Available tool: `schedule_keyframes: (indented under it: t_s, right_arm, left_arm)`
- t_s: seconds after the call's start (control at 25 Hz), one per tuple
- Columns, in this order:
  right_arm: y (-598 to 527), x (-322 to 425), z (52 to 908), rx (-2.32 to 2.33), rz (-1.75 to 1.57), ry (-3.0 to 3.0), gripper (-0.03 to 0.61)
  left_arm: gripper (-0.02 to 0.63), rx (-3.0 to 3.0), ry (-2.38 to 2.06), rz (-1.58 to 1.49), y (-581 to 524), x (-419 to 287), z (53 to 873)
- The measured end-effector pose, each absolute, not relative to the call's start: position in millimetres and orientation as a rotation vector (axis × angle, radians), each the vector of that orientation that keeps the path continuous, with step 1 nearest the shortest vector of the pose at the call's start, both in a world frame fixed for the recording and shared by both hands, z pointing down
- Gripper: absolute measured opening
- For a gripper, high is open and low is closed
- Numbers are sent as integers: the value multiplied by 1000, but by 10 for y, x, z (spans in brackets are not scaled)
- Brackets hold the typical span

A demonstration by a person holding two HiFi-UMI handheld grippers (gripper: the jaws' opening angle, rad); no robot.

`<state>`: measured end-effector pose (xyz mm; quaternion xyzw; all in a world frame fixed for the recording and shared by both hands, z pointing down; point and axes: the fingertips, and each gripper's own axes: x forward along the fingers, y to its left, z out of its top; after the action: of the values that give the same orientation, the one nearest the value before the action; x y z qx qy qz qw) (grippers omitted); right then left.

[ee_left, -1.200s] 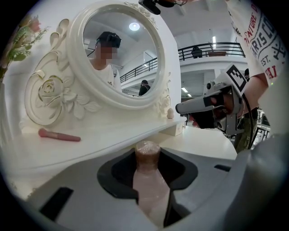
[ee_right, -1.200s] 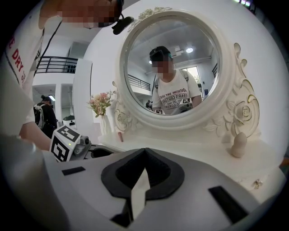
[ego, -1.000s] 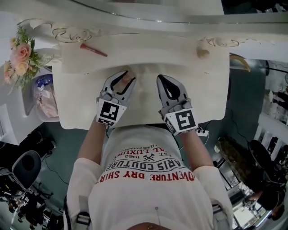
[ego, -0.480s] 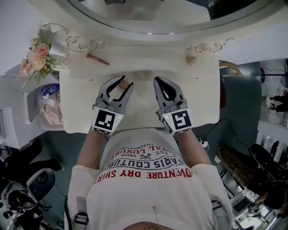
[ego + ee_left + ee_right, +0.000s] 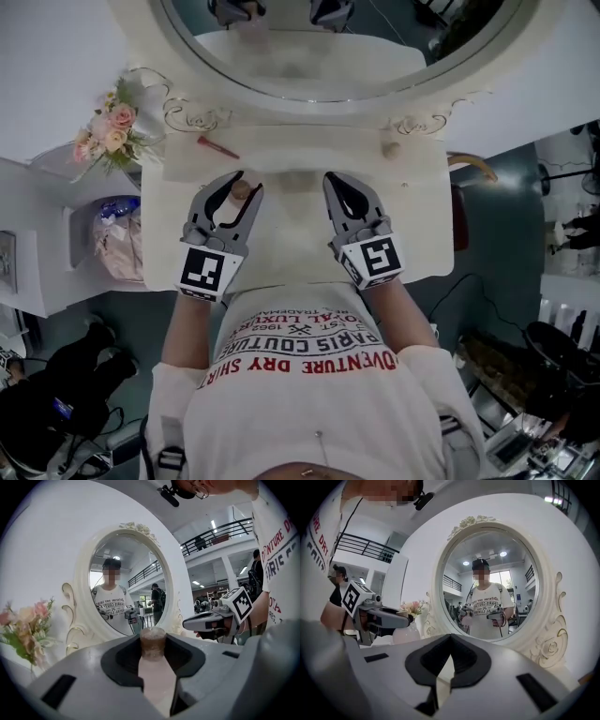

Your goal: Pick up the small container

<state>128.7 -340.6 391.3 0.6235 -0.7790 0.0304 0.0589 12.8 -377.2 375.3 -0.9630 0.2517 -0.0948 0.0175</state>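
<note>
The small container [image 5: 242,190], a pale pink bottle with a brownish cap, is held off the cream vanity table [image 5: 292,234]. My left gripper [image 5: 238,187] is shut on it. In the left gripper view the container [image 5: 157,679] fills the gap between the jaws of the left gripper [image 5: 153,639], cap pointing away towards the mirror. My right gripper [image 5: 339,184] hovers beside it on the right, a hand's width away. The right gripper view shows the right gripper [image 5: 451,637] with its tips together and nothing between them.
An oval mirror [image 5: 319,47] in a carved cream frame stands at the back of the table. A pink-red stick [image 5: 217,146] lies back left, a small round beige object [image 5: 391,148] back right. Flowers [image 5: 111,133] and a basket [image 5: 117,246] sit to the left.
Both grippers have risen off the table, the left one further, carrying the container with it. The mirror now fills more of the head view.
</note>
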Motion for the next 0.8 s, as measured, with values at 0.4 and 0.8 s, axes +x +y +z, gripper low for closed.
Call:
schedule_keyframes:
  t_s: [0.4,0.8]
  right_arm:
    - [-3247,1102,3705,1831,25,-2430,-2]
    - [-3105,1055,3667,1806,7,-2458,-2]
  left_arm:
    - [143,-2936,865,-212,-3645,-163,3411]
    - [143,-2925,894,-201,-3522,-177,3437]
